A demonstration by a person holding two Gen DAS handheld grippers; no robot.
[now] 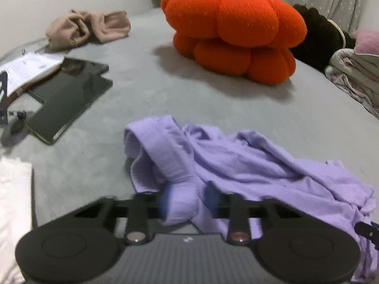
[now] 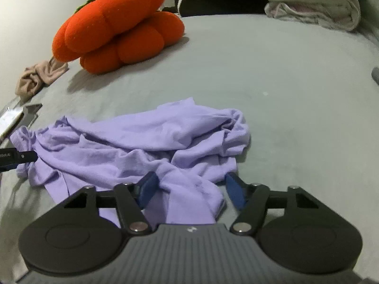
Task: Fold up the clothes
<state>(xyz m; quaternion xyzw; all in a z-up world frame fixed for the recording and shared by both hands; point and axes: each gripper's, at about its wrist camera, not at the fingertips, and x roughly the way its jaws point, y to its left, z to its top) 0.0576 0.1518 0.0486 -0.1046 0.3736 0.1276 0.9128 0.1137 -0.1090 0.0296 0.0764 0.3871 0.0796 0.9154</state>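
A crumpled lavender garment (image 1: pixel 248 163) lies on the grey bed surface (image 1: pixel 154 90). In the left wrist view my left gripper (image 1: pixel 186 200) has its blue pads close on either side of a bunched fold of the garment, pinching it. In the right wrist view the same garment (image 2: pixel 146 139) spreads across the middle, and my right gripper (image 2: pixel 190 189) is open, its blue pads (image 2: pixel 146 188) wide apart with a fold of the cloth lying between them. The left gripper's tip shows at the left edge of the right wrist view (image 2: pixel 21 157).
An orange pumpkin plush (image 1: pixel 232 28) sits behind the garment. A beige cloth (image 1: pixel 87 28), papers (image 1: pixel 28 68) and a dark tablet (image 1: pixel 68 99) lie at left. Folded grey-pink laundry (image 2: pixel 315 2) and a dark item (image 1: pixel 319 33) are at the far right. White fabric (image 1: pixel 11 213) is at near left.
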